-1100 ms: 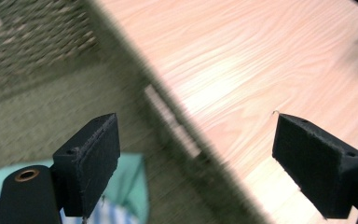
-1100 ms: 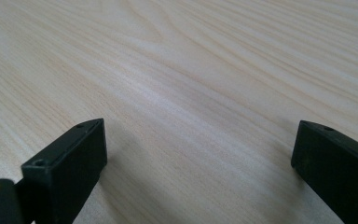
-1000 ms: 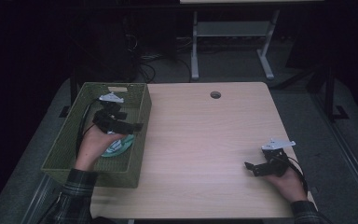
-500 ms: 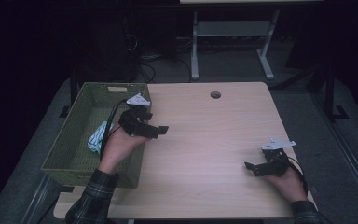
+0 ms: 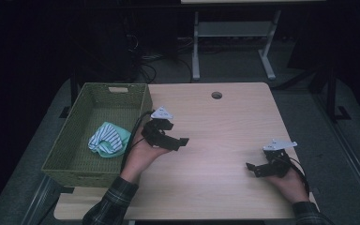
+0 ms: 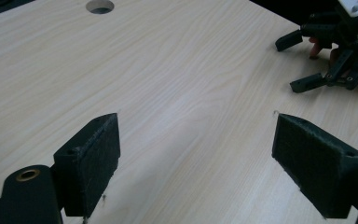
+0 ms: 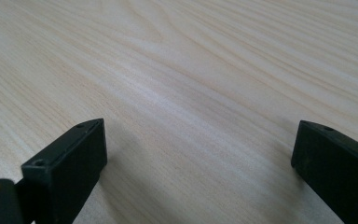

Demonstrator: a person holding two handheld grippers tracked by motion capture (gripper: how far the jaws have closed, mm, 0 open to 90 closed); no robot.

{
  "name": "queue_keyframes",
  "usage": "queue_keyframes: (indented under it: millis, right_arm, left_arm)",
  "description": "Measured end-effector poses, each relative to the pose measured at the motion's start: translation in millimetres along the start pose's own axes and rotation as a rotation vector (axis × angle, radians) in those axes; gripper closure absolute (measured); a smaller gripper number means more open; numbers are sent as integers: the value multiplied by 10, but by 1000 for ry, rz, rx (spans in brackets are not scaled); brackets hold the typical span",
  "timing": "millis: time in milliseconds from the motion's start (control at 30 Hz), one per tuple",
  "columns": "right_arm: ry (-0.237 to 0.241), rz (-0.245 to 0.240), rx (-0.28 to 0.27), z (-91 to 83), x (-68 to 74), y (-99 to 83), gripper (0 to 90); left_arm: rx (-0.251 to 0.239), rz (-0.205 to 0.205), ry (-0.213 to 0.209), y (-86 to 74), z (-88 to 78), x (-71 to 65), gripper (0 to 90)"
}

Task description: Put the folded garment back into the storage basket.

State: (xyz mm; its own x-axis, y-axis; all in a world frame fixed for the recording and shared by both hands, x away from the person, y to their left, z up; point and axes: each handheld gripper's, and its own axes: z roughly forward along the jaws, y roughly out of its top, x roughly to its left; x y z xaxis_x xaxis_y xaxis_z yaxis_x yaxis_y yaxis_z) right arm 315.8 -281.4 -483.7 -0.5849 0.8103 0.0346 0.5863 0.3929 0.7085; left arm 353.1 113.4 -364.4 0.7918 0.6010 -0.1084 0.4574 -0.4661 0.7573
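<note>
High view, left to right: green woven basket (image 5: 70, 154) holds a striped teal-and-white cloth (image 5: 108, 139), bundled on its floor. Left gripper (image 5: 172, 139), fingers wide and empty, hovers over the pale wooden counter (image 5: 215, 136); right gripper (image 5: 258, 167) rests idle, fingers wide.

A basket (image 5: 77, 161) is set at the left edge of the desk (image 5: 225, 122), left of frame centre. A cloth (image 5: 108, 139) is laid inside it. The left claw (image 5: 178, 140) is held just right of the basket; the right claw (image 5: 255, 169) is seen lower right, well apart.
</note>
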Motion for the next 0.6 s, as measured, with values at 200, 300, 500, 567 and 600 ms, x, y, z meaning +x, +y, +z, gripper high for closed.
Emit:
queue_keyframes:
  millis: [200,300,500,567,600]
  right_arm:
    - [0,-1,1,-1,-1,0,29]
    - [0,0,1,-1,-1,0,29]
    - [1,1,0,-1,0,0,29]
    - [0,0,1,-1,-1,0,29]
    - [1,-1,1,-1,-1,0,29]
  left_arm:
    - [27,22,15,-76,165,-86,146]
    - [31,24,19,-125,249,-116,146]
    - [66,35,41,-246,396,-114,146]
    - [77,38,58,-297,453,-117,146]
    - [84,34,60,-325,480,-116,146]
